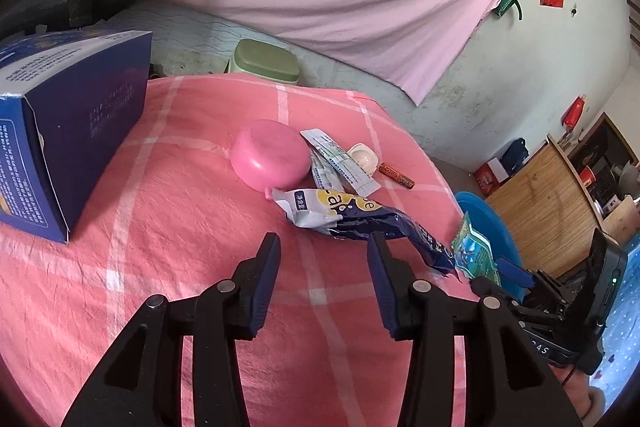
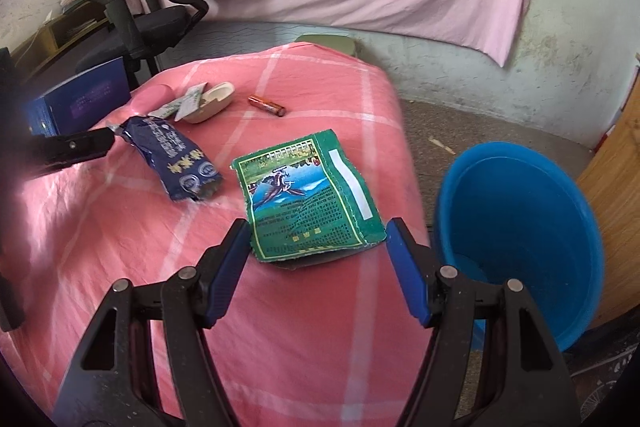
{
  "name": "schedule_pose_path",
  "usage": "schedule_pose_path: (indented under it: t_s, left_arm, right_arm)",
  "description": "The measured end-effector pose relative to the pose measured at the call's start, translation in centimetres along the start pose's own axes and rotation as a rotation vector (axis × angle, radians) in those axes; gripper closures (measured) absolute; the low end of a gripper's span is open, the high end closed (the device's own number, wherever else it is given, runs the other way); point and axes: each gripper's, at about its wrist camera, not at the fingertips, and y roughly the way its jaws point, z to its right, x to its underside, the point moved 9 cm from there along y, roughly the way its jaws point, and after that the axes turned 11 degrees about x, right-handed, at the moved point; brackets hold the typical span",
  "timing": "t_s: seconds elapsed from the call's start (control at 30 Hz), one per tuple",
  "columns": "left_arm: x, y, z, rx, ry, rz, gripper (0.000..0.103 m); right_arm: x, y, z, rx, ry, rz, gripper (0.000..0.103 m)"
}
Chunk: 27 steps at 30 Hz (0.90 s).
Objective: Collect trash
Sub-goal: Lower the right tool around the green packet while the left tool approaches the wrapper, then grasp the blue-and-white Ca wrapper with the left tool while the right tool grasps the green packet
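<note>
Right gripper (image 2: pixel 316 235) spread wide, its fingers flanking the near edge of a flat green printed foil packet (image 2: pixel 308 195), not pinching it. Left gripper (image 1: pixel 324 247) also open, holding nothing, just short of a crumpled dark-blue snack wrapper (image 1: pixel 360 219). Both lie on the pink checked cloth (image 2: pixel 304 327); round blue plastic bucket (image 2: pixel 520 227) stands right of it.

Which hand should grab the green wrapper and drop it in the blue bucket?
The right one, I think. The right tool is open with the green wrapper lying just ahead between its fingers, and the blue bucket is right beside it. The left tool is open too, but faces the dark blue wrapper.
</note>
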Motion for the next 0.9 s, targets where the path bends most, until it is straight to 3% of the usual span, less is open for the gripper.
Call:
schedule_pose_path:
  t_s: [0.27,0.4,0.57,0.63,0.9]
  left_arm:
    - [-1.7,0.2,-1.2,-0.055,-0.085,0.048,0.064]
    - [-1.8,0.9,-1.3,-0.075,-0.118,0.025,0.064]
    - [-1.4,1.5,-1.5,-0.097,-0.153,0.006,0.074]
    - [-0.9,1.9,-1.7,-0.128,-0.146,-0.017,0.088]
    - [2.1,1.8,0.5,-0.214,0.01,-0.019,0.102]
  right_arm:
    - [-0.3,0.5,0.2,-0.008,0.006,-0.007,0.012]
    - [-0.3,1.2,0.0,-0.021,0.009,-0.03,0.012]
    - [-0.2,1.3,0.1,-0.035,0.015,-0.039,0.012]
    - [-0.2,1.3,0.2,-0.036,0.014,-0.039,0.012]
    - [0.0,0.8,-0.3,-0.029,-0.001,-0.024,0.012]
